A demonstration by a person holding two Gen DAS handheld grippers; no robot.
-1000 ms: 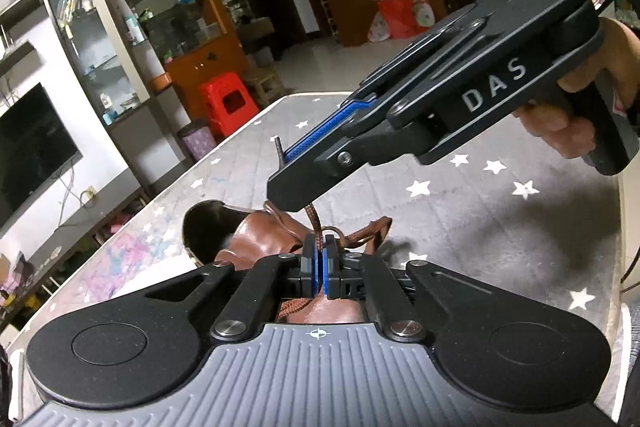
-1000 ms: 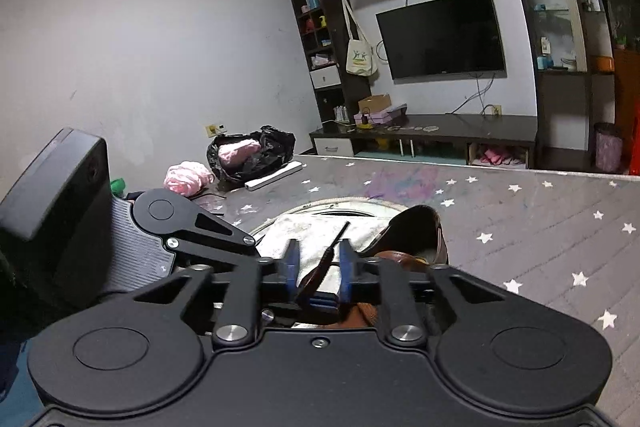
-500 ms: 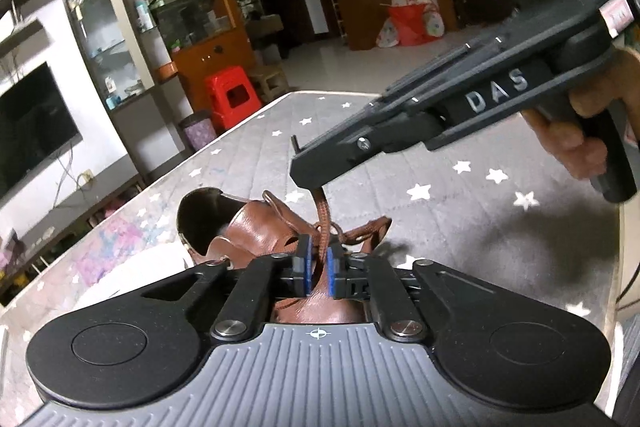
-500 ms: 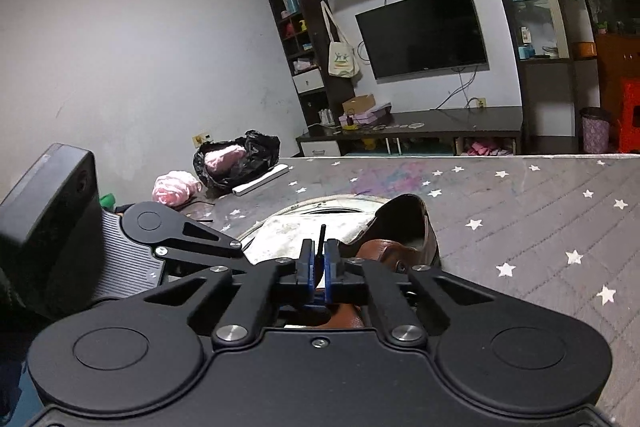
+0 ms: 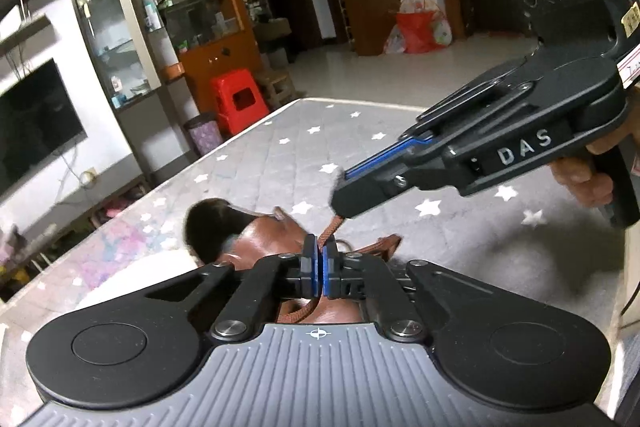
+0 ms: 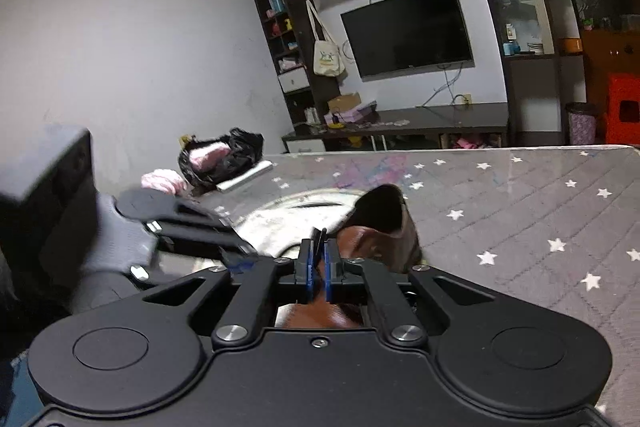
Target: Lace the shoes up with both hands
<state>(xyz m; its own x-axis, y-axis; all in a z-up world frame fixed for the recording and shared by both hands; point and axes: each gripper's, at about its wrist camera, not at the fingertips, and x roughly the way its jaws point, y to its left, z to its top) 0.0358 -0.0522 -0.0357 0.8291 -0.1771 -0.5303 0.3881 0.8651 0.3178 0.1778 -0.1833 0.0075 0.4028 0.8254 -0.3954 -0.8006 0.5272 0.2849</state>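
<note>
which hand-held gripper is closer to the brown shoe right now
Left. The left hand-held gripper sits low over the brown shoe, shut on the brown lace right at it. The right hand-held gripper holds the same lace further up, above the shoe.

A dark television (image 6: 406, 31) hangs on the wall beside a tote bag (image 6: 327, 55). A red stool (image 5: 238, 98) stands by the cabinet, and a black rubbish bag (image 6: 224, 159) slumps near the star-printed mattress (image 6: 520, 211).
</note>
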